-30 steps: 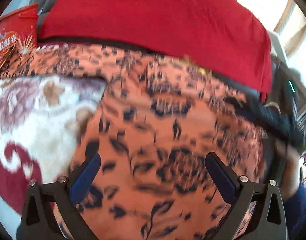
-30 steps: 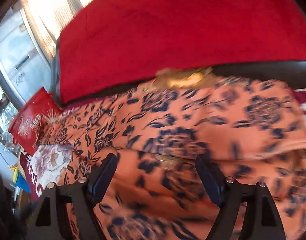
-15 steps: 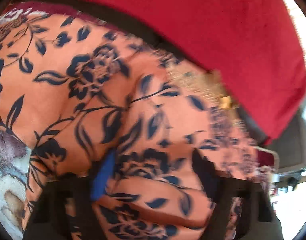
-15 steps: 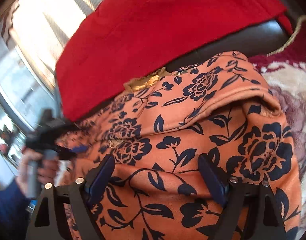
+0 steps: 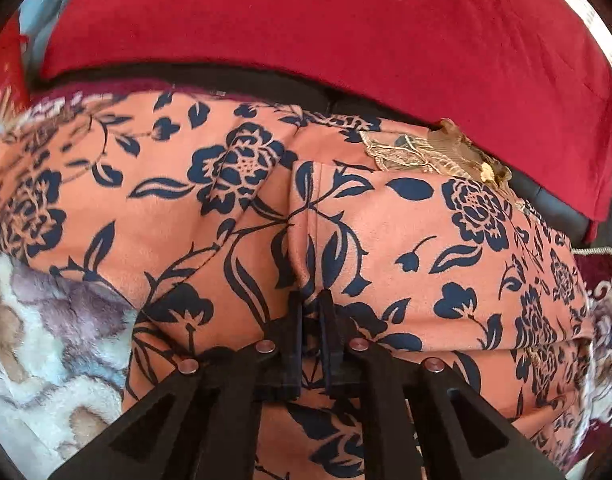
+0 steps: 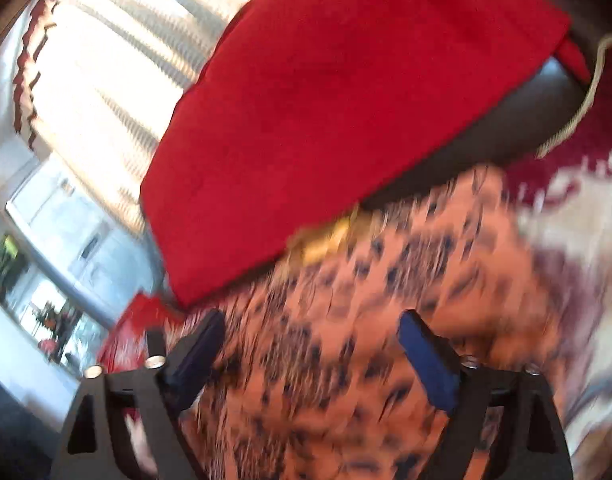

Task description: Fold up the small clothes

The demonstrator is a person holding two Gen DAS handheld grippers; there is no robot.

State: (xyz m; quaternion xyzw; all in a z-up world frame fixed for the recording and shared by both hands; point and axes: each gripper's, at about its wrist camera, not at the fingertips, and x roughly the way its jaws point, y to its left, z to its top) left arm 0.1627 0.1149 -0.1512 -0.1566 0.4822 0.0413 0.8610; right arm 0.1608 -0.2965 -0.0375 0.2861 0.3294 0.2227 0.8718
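Pinching a raised crease of the orange floral garment (image 5: 385, 248) on the patterned blanket (image 5: 46, 340), the left gripper (image 5: 310, 300), jaws just closed on it, sits nearest the fold, while the right gripper (image 6: 309, 344) hovers wide open above the cloth.

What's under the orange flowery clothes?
A fluffy blanket with swirly patterns peeks out beside the orange garment. What lies beneath its middle is hidden.

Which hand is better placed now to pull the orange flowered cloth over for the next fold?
Left. Its tongs are shut on a pinched ridge of the orange flowered garment. The right tongs stand open above it, gripping nothing.
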